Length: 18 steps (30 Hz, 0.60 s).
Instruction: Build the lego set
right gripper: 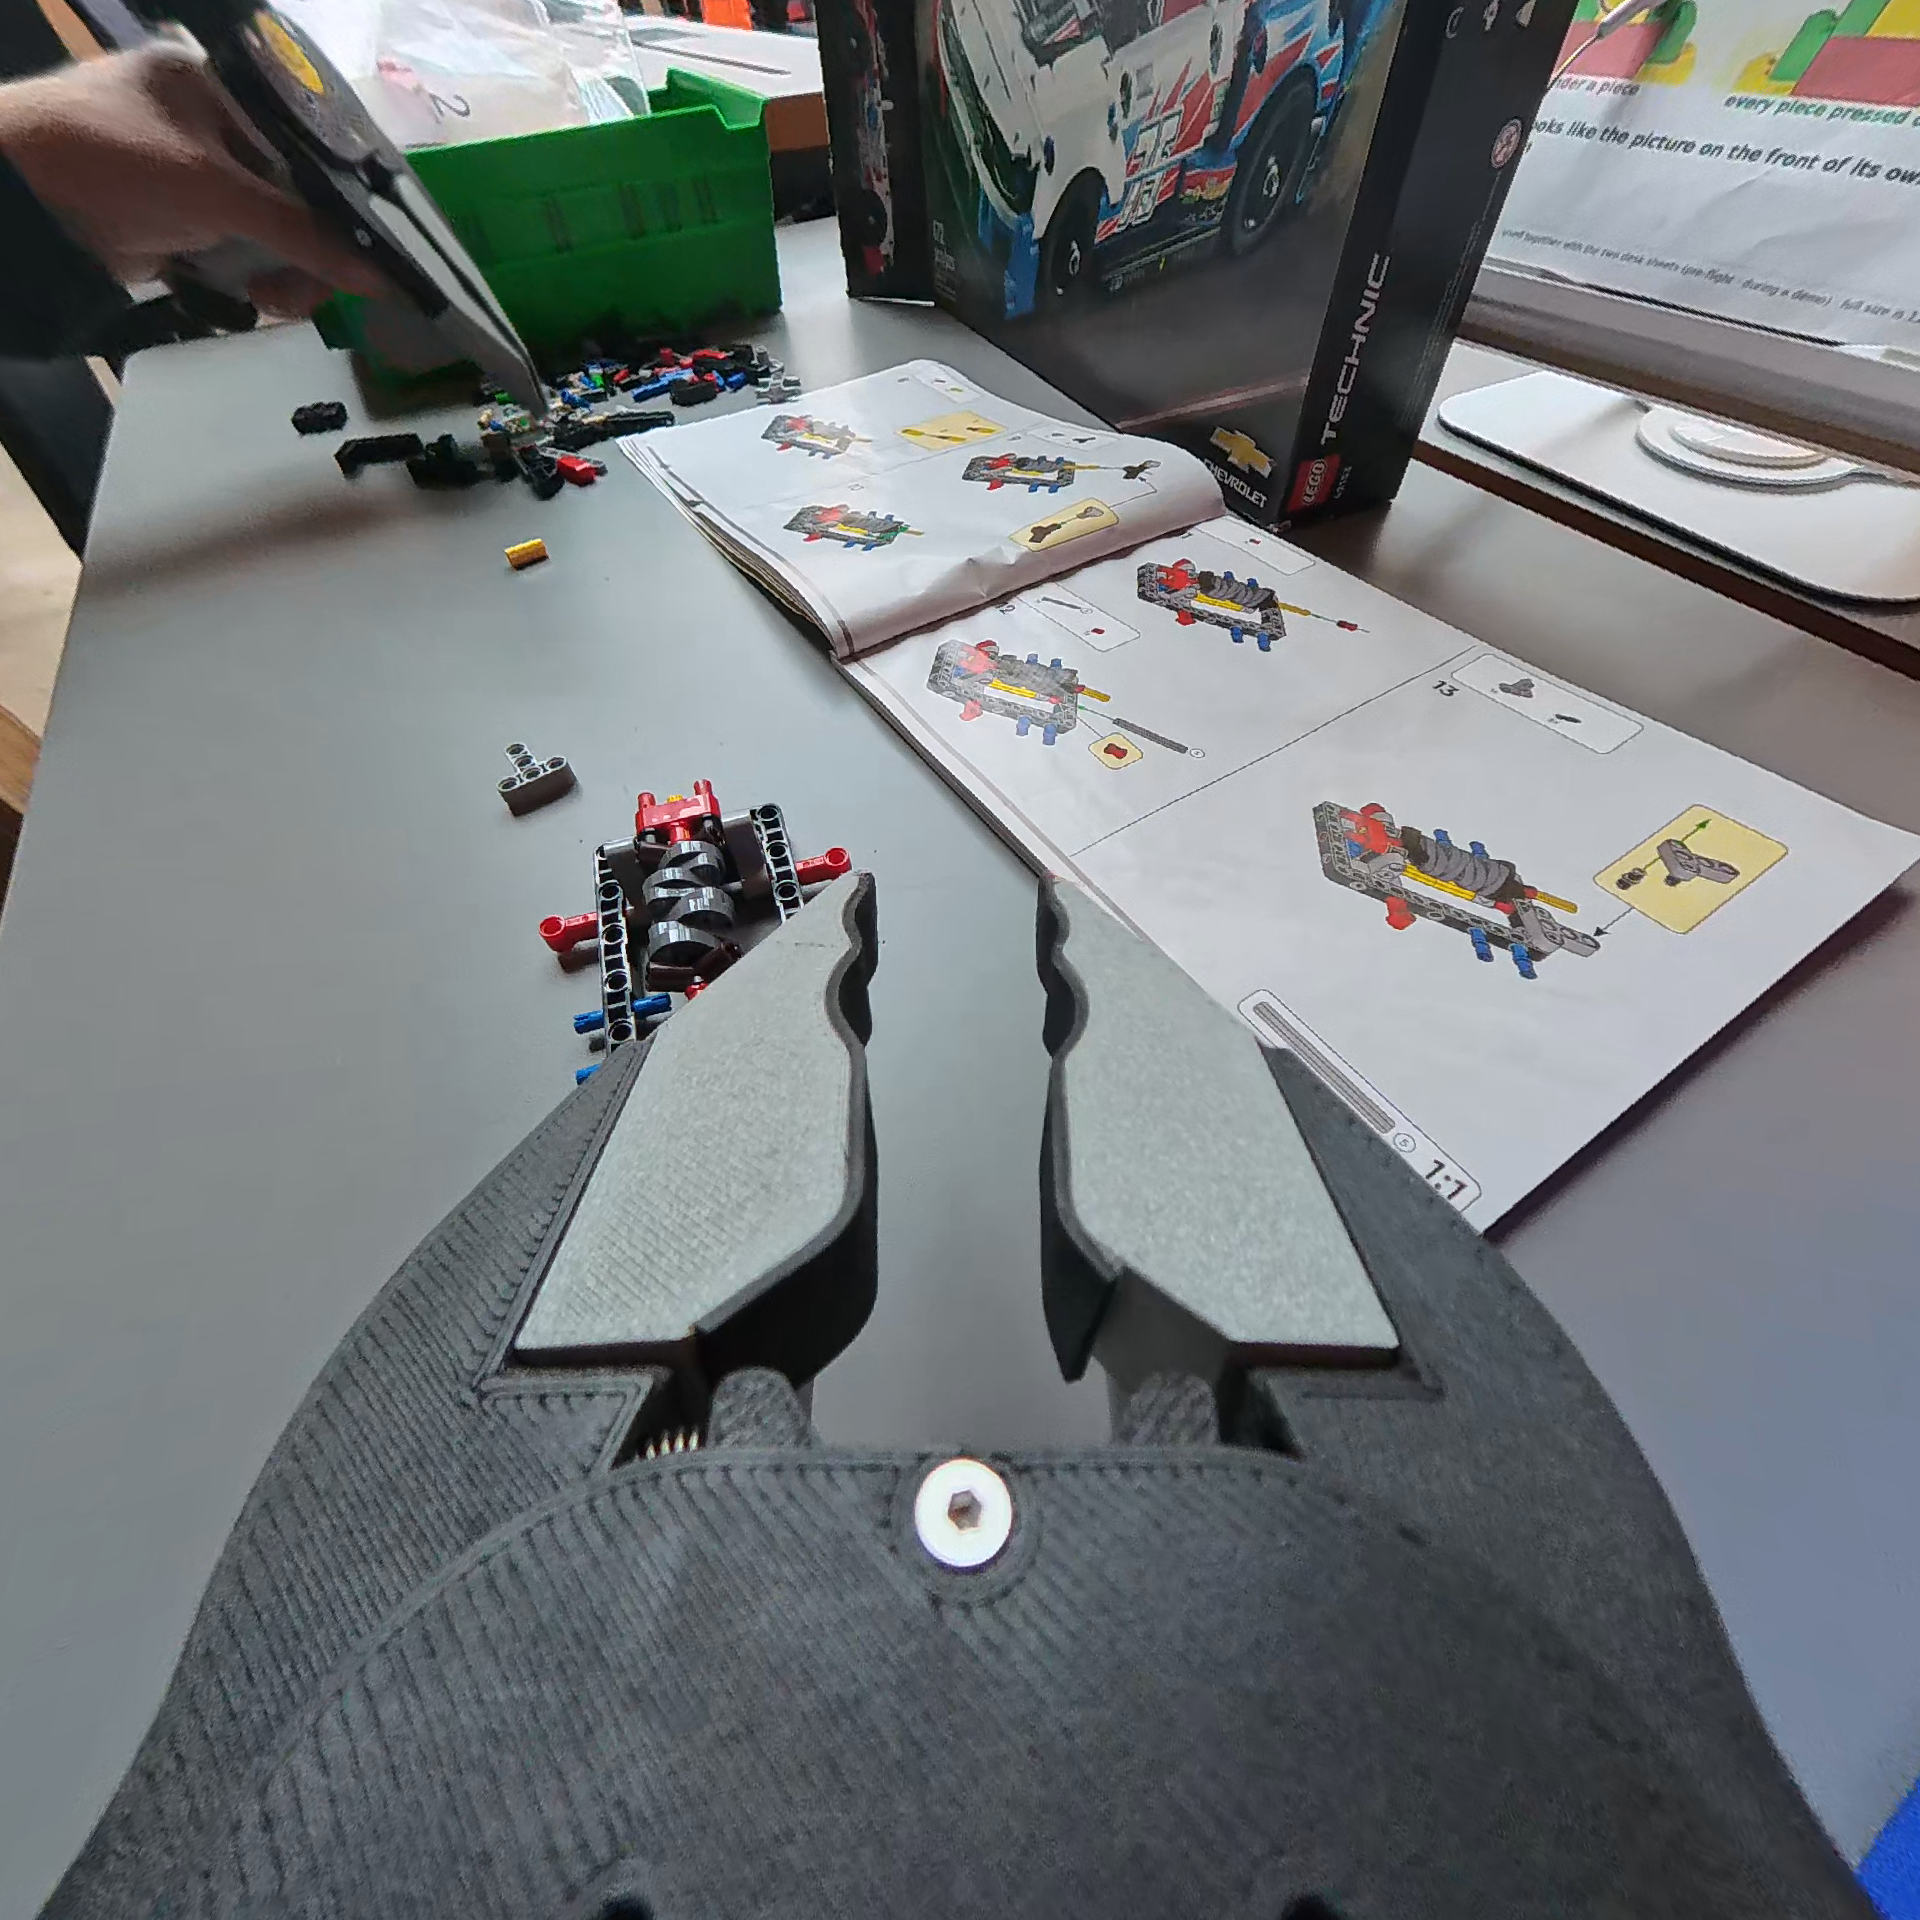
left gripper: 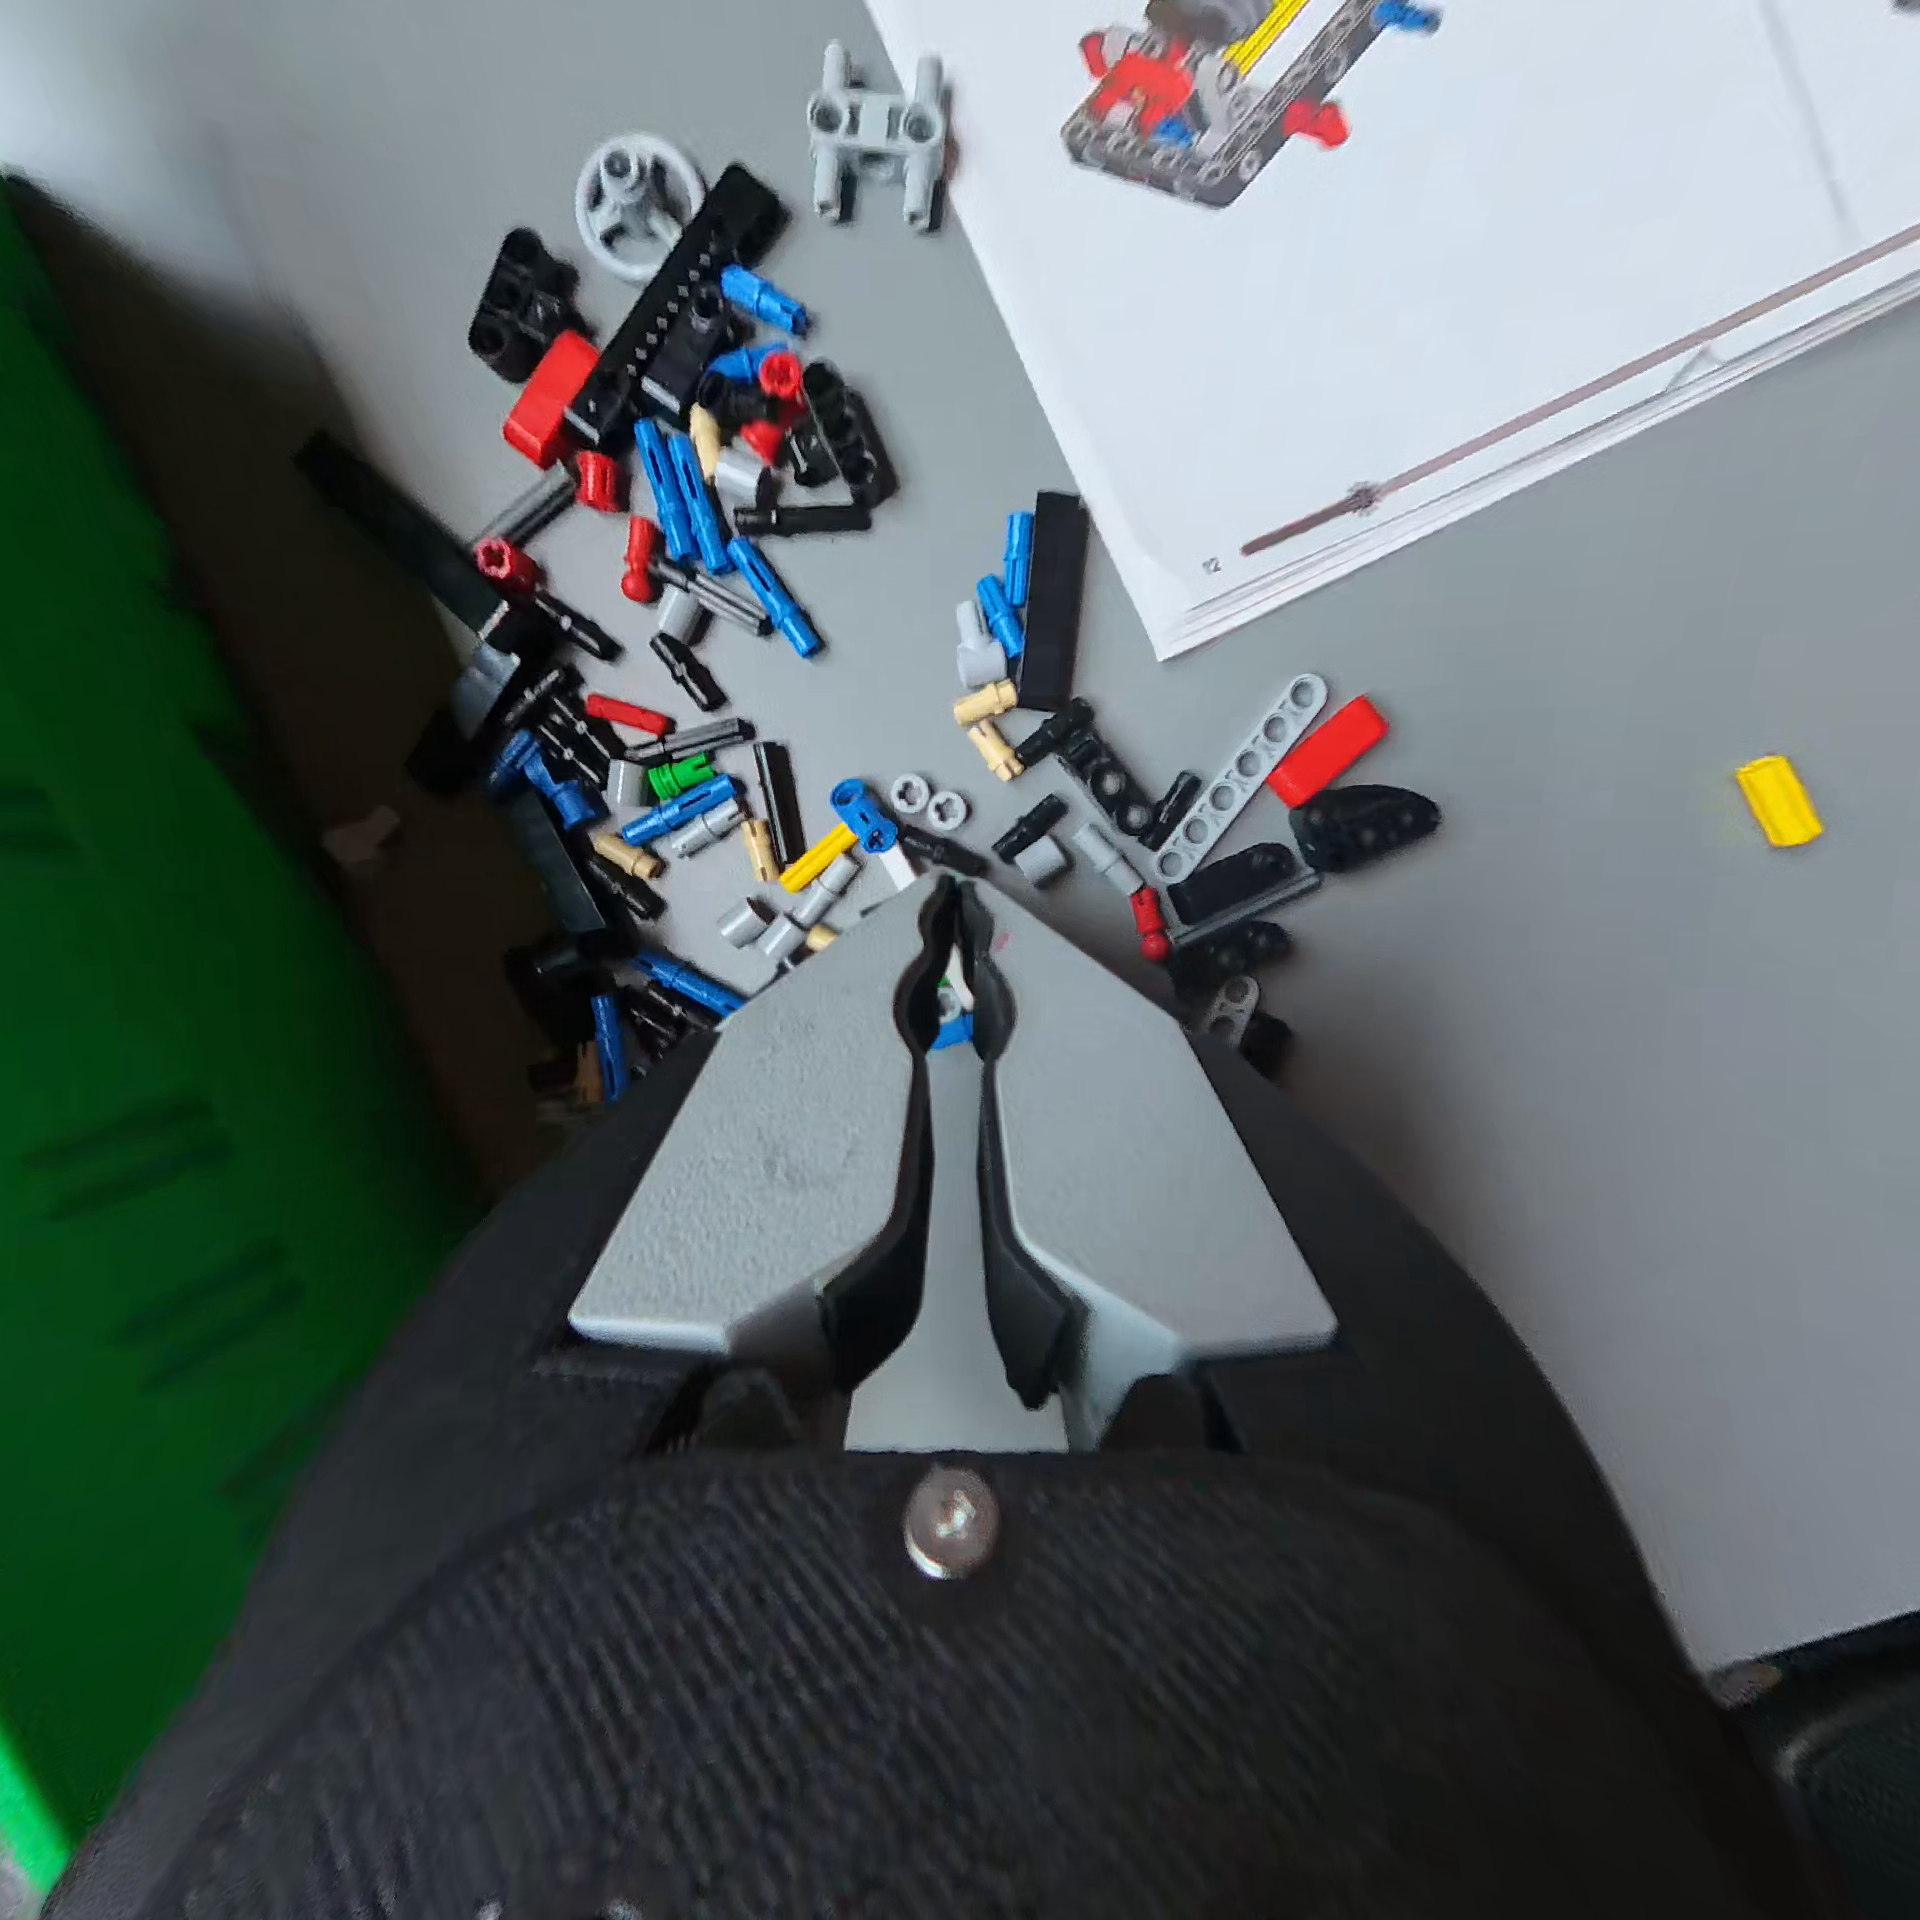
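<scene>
Lego pieces (left gripper: 727, 582) lie loose on the grey table (left gripper: 1558, 1143), directly under the left gripper (left gripper: 948, 896). Its grey, matte fingers (left gripper: 790, 1101) with black wavy inner pads are pressed together at the tips; whether a small piece is pinched there cannot be told. The scatter holds blue and tan pins, black and grey perforated beams, red blocks and a grey spoked wheel (left gripper: 636, 206); a yellow piece (left gripper: 1779, 800) lies apart. The green plastic bin (right gripper: 613, 208) stands just behind the pile, its contents hidden. The right gripper (right gripper: 956, 909), ridged black body with grainy grey fingers (right gripper: 727, 1122), hangs spread apart and empty above bare table. Just to its left rests the partly built assembly (right gripper: 691, 899): a grey beam frame around dark ribbed cylinders, with red and blue pins. A grey T-shaped beam (right gripper: 535, 774) lies near it. The open instruction booklet (right gripper: 1299, 790) shows printed build diagrams; the dark set box (right gripper: 1195, 229), bearing a car picture and printed logos, stands upright behind.
</scene>
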Each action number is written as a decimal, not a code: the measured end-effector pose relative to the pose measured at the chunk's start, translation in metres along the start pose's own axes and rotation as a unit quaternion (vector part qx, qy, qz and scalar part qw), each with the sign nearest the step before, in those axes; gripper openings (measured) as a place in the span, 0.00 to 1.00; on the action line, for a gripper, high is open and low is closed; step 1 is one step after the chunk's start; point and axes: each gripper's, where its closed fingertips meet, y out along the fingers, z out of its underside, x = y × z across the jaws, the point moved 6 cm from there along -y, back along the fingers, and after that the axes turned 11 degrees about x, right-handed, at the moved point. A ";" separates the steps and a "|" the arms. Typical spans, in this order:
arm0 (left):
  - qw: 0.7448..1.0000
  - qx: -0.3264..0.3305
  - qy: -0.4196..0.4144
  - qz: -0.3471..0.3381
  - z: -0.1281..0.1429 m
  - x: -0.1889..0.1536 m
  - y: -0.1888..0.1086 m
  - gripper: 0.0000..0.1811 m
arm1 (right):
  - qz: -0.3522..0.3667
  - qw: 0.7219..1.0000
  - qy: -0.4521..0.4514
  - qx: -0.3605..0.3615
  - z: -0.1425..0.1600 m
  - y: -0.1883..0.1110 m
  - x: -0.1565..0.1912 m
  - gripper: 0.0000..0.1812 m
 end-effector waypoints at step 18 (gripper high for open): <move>0.998 -0.009 -0.057 0.027 -0.002 0.008 0.008 0.04 | -0.008 1.000 -0.006 -0.012 -0.004 -0.005 0.005 0.13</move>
